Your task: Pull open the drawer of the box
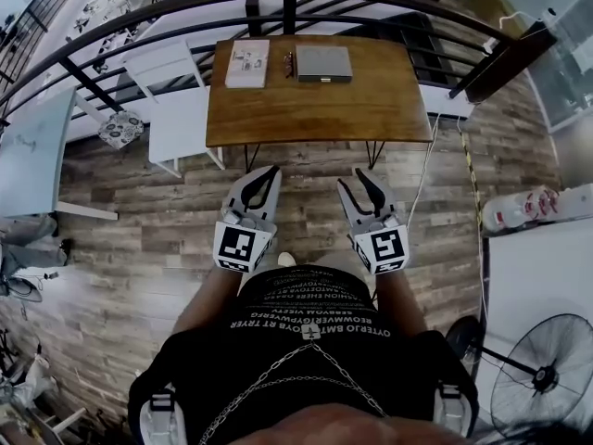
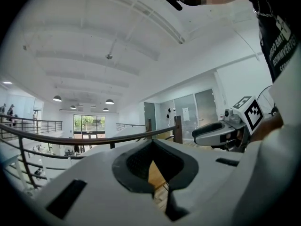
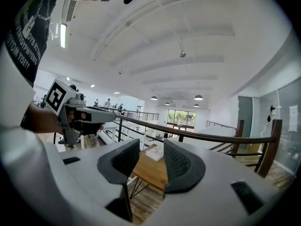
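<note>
Torso [image 1: 306, 341] nearest; left gripper [image 1: 268, 171] just ahead of it, jaws together, empty; right gripper [image 1: 354, 178] beside it, jaws apart, empty; both short of the table [image 1: 315, 114]; box [image 1: 323, 63] sits mid-table by the far edge, drawer looks closed; nothing done yet; reach, grip and pull all remain.

Rows of white capital lettering on the black shirt [image 1: 315, 327], upside down in the head view; too small and warped to read reliably. Square black-and-white code patterns, without letters, on the cubes of the left gripper [image 1: 267, 172] and right gripper [image 1: 355, 178]. Cover print of the booklet [image 1: 247, 63]: illegible.
</note>
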`<control>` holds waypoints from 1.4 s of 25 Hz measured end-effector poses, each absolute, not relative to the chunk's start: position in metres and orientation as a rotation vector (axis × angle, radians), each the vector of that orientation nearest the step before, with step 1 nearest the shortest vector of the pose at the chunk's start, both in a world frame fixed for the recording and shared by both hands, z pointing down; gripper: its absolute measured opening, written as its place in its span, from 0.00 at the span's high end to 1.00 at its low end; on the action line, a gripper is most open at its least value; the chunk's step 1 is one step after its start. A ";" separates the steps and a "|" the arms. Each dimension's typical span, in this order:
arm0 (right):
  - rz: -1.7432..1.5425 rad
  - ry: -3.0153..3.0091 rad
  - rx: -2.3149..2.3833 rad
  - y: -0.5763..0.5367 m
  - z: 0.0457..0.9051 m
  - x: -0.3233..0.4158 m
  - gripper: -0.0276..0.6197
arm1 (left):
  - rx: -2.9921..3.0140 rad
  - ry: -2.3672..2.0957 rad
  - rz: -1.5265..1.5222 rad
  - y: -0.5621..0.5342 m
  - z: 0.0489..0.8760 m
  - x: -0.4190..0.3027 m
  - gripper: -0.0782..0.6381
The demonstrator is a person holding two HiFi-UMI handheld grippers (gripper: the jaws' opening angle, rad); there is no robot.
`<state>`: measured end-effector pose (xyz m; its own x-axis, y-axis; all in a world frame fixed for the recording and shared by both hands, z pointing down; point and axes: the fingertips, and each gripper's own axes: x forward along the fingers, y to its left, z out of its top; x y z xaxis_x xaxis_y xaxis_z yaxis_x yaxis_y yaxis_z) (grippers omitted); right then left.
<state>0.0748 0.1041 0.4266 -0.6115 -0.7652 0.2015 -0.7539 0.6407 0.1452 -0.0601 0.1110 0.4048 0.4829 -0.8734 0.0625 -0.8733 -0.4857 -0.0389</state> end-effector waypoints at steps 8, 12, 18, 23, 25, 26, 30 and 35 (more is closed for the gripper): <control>-0.085 -2.630 1.251 0.099 0.419 0.064 0.72 | -2.692 1.629 -0.124 0.111 0.409 -0.085 0.88; -0.082 -2.624 1.238 0.096 0.421 0.058 0.72 | -2.690 1.643 -0.139 0.109 0.411 -0.096 0.88; -0.089 -2.610 1.264 0.086 0.419 0.059 0.72 | -2.671 1.698 -0.134 0.108 0.415 -0.113 0.88; -0.084 -2.608 1.245 0.076 0.422 0.059 0.72 | -2.666 1.730 -0.158 0.098 0.420 -0.120 0.88; -0.076 -2.610 1.242 0.071 0.424 0.060 0.72 | -2.669 1.731 -0.167 0.091 0.422 -0.119 0.88; -0.070 -2.611 1.242 0.068 0.426 0.061 0.72 | -2.670 1.728 -0.175 0.088 0.424 -0.118 0.88; -0.038 -2.609 1.243 0.057 0.436 0.065 0.72 | -2.676 1.727 -0.185 0.075 0.428 -0.113 0.88; -0.025 -2.615 1.253 0.033 0.436 0.069 0.72 | -2.680 1.691 -0.178 0.047 0.426 -0.103 0.88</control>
